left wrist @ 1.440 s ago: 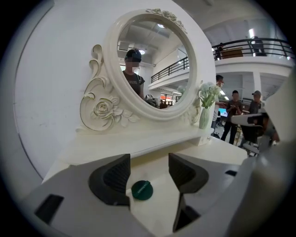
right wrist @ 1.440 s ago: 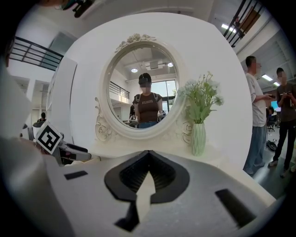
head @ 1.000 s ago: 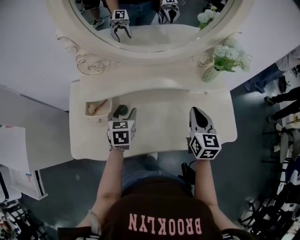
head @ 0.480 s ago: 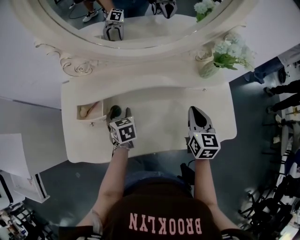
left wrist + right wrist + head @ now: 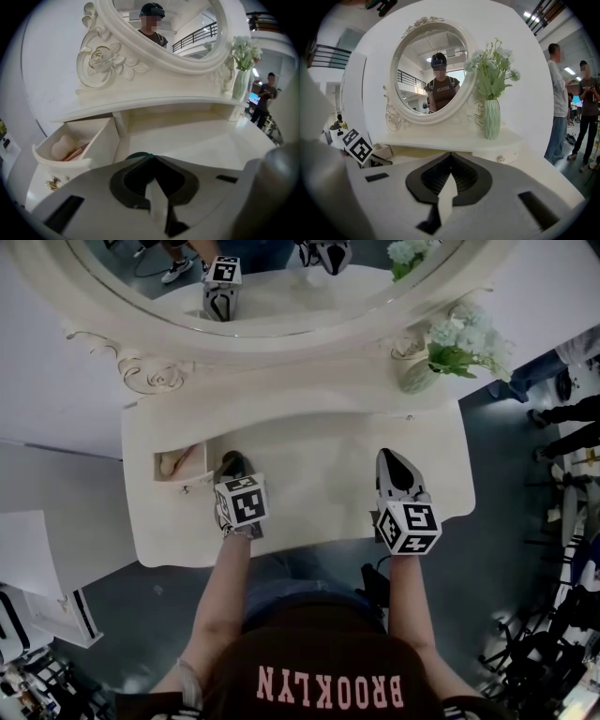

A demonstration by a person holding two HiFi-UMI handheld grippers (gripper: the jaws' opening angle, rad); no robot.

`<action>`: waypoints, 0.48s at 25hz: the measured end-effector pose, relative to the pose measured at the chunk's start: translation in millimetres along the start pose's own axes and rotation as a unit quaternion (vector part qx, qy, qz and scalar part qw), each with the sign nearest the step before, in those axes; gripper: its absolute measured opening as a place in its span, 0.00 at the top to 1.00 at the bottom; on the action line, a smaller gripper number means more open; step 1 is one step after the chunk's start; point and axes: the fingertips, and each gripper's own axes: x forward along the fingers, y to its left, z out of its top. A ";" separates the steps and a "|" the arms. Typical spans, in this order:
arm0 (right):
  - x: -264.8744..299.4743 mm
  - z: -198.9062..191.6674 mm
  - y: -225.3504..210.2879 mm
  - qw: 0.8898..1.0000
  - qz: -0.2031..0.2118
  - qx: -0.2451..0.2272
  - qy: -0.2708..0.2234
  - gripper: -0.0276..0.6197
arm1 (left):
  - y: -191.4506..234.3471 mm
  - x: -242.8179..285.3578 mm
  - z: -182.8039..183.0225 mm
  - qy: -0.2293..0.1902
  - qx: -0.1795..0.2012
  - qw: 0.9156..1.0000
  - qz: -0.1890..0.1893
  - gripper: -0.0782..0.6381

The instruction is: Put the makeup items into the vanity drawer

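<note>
Left gripper (image 5: 234, 478) (jaws just closing) pinches the dark green compact (image 5: 230, 463) just right of the open drawer (image 5: 185, 476); right gripper (image 5: 394, 463), farther right, pressed together, empty.

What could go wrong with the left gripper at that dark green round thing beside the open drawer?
The left gripper has just been closing its jaws, and the dark green round item shows only at their very tips, so the pinch looks shallow; it might slip on lifting. The open drawer is narrow and already holds a pale puff, so the item could catch on its wall or land askew.
</note>
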 end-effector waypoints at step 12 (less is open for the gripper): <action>-8.0 11.6 22.6 1.000 -0.004 -0.007 -0.014 0.96 | -7.3 -16.8 9.3 -0.019 0.005 0.998 -0.067 0.88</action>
